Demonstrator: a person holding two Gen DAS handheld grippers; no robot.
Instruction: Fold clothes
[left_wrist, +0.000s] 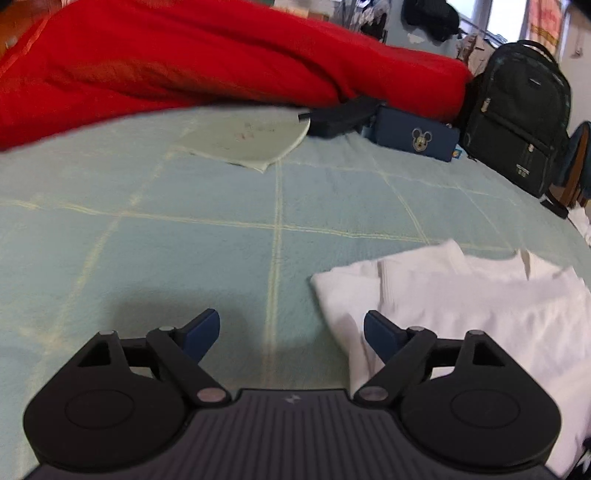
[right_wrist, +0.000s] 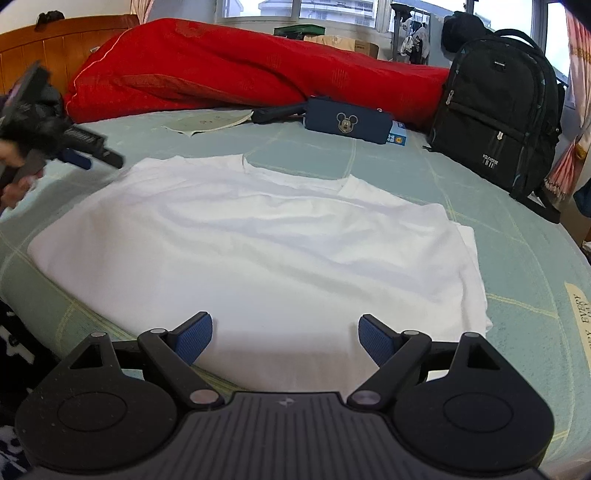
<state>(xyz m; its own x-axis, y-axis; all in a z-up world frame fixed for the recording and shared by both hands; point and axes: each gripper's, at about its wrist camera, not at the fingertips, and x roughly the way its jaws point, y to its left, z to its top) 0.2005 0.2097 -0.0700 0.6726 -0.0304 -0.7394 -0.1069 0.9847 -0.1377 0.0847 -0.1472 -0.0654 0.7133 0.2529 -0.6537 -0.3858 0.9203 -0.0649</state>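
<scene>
Shirt (right_wrist: 255, 243) is lying partly folded on the bed (right_wrist: 517, 258) near its front edge. I'm holding both hand-held grippers, left (left_wrist: 291, 334) and right (right_wrist: 285, 338), spread and empty; any next pinch should catch every layer at the hem.

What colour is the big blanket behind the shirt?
Bright red. The blanket shows best in the right wrist view, bunched along the far side of the bed behind the white shirt.

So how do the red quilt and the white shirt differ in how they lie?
The quilt is bunched in a thick heap along the far side of the bed; the shirt lies flat and smooth near both open grippers. The quilt touches the backpack; the shirt lies apart from it. Both rest on the bed.
</scene>
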